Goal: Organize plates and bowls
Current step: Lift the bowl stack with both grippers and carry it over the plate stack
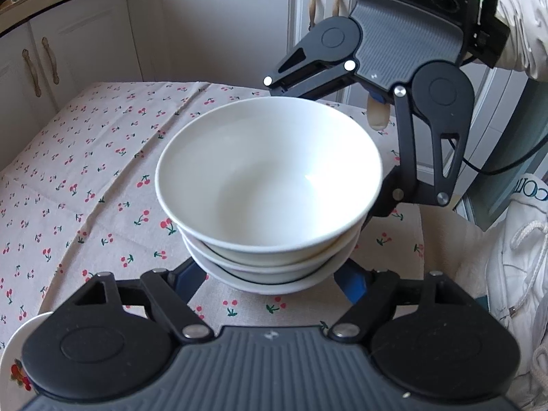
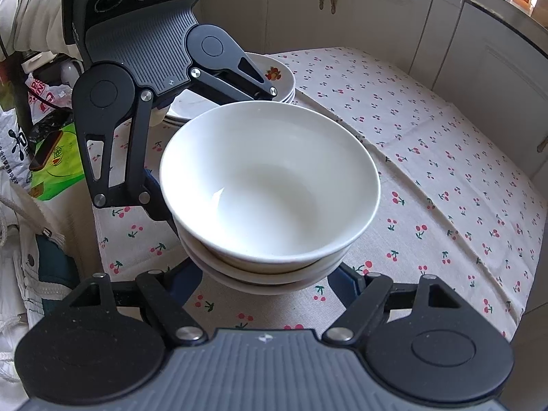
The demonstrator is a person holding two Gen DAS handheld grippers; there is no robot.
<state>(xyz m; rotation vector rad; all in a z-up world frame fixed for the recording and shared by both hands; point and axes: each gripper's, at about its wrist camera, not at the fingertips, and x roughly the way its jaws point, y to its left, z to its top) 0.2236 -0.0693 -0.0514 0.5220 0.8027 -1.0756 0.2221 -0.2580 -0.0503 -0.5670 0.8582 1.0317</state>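
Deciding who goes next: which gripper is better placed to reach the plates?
Left, probably. The plates lie just behind the left gripper, while the right gripper faces them from across the bowl stack.

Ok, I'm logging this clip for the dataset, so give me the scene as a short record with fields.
setting: table with cherry-print cloth, white cabinets behind
main item: stack of three white bowls, nested, upright
left gripper: jaws spread around the bowl stack from one side
right gripper: jaws spread around the stack from the opposite side
contact: cannot tell whether the fingers press the bowls
other dishes: stack of plates with fruit print, beyond the bowls
bowl contents: empty
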